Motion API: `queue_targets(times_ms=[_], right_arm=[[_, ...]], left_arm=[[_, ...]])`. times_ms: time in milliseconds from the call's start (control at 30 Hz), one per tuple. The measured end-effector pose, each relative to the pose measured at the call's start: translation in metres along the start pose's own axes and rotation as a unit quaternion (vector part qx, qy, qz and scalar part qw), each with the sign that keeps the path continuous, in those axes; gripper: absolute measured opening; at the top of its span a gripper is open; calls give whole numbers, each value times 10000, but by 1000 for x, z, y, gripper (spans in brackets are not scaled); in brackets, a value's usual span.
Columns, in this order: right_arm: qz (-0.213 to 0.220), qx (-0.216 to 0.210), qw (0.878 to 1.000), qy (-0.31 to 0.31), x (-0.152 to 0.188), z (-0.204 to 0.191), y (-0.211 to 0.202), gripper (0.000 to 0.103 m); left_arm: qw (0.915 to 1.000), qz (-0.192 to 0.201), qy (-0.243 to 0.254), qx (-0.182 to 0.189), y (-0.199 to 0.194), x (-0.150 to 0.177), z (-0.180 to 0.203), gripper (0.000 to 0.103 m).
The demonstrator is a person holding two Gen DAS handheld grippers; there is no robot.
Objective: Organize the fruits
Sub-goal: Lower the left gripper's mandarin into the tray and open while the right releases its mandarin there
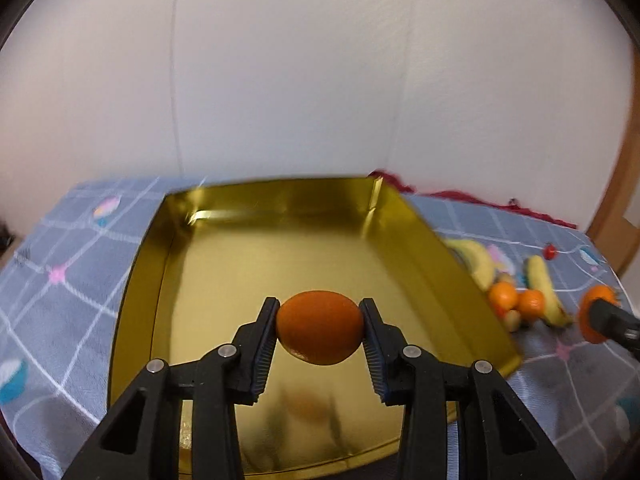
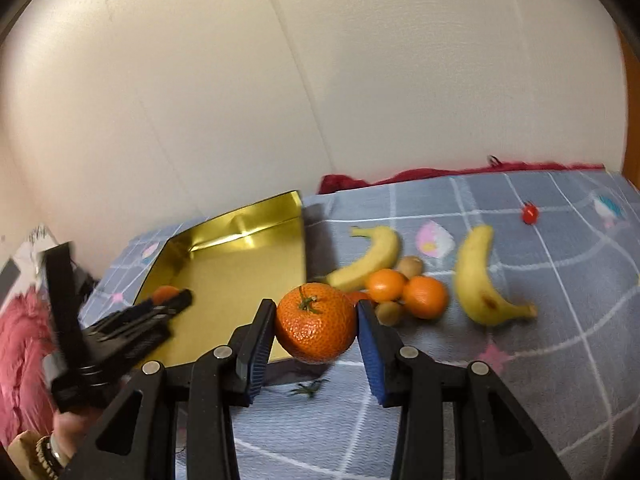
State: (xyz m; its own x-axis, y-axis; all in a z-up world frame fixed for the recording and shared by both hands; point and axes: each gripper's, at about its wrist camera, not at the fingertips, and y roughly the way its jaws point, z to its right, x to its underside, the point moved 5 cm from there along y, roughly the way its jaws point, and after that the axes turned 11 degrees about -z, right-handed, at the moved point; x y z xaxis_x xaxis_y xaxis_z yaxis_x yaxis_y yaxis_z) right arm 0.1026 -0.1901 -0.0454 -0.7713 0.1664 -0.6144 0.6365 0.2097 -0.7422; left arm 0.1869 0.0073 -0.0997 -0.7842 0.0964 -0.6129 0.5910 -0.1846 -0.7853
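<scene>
My left gripper (image 1: 320, 330) is shut on a smooth orange mandarin (image 1: 320, 326) and hangs above the empty gold tray (image 1: 224, 264). My right gripper (image 2: 316, 326) is shut on a second, pebbly mandarin (image 2: 316, 324) with a green stem, held above the cloth at the gold tray's (image 2: 224, 272) near right corner. In the right wrist view the left gripper (image 2: 172, 300) shows at the left over the tray with its mandarin (image 2: 164, 293). In the left wrist view the right gripper's mandarin (image 1: 592, 312) appears at the far right.
On the blue checked cloth (image 2: 520, 380) right of the tray lie two bananas (image 2: 476, 276) (image 2: 372, 256), two mandarins (image 2: 424, 296) (image 2: 386, 284), small brown fruits (image 2: 390, 314) and a red cherry tomato (image 2: 530, 213). A green stem (image 2: 308, 390) lies on the cloth. A white wall stands behind; a red cloth (image 2: 400, 178) lines it.
</scene>
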Motion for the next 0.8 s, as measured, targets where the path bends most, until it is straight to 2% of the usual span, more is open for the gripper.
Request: queue_targets(times_ms=[133,233,433,567,800], right_arm=[[-152,163,9976,-661,-10,-28,23,41],[-354,283,9936,-1034,-8,-41,52,41],[-422,230,9920,-1169,-11,-49,85,41],[-496,79,9924,-1125,-11,-53,95,41],[-588,101,9901,-1270,-13,-64,110,41]], left_arm=[[9994,-294,-138,-107,15,4,-8,41],[9992,-309,-232,-114,16,7,-13,41],[9988,-376,-185,-238,23,8,-11,41],[9979,-511,-275,-299,28,10,-16,41],[9975,-548,-242,-368,29,10,-14,41]])
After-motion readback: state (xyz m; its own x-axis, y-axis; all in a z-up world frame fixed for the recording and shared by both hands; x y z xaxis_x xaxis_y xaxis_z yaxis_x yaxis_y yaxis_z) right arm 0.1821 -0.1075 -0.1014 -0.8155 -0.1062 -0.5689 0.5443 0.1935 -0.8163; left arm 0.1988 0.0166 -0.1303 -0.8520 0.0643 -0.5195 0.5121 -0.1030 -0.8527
